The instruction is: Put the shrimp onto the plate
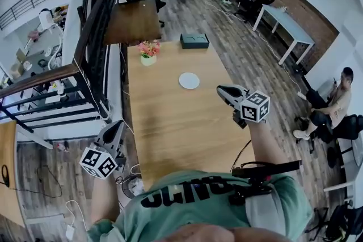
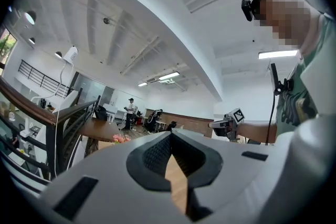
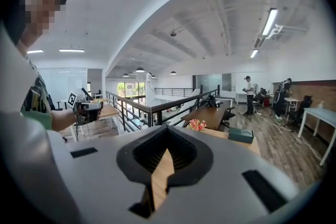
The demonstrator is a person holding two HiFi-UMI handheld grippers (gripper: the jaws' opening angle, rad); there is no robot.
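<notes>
A small white plate lies on the long wooden table, past its middle. No shrimp shows in any view. My left gripper is held off the table's left edge near the front, jaws together with nothing between them; the left gripper view looks level across the room. My right gripper hovers over the table's right side, a little nearer than the plate, and is also shut and empty. Each gripper view catches the other gripper: the right gripper and the left gripper.
A pot of pink flowers and a dark green box stand at the table's far end. A black railing runs along the left. A person sits on a chair at the right. More desks stand further back.
</notes>
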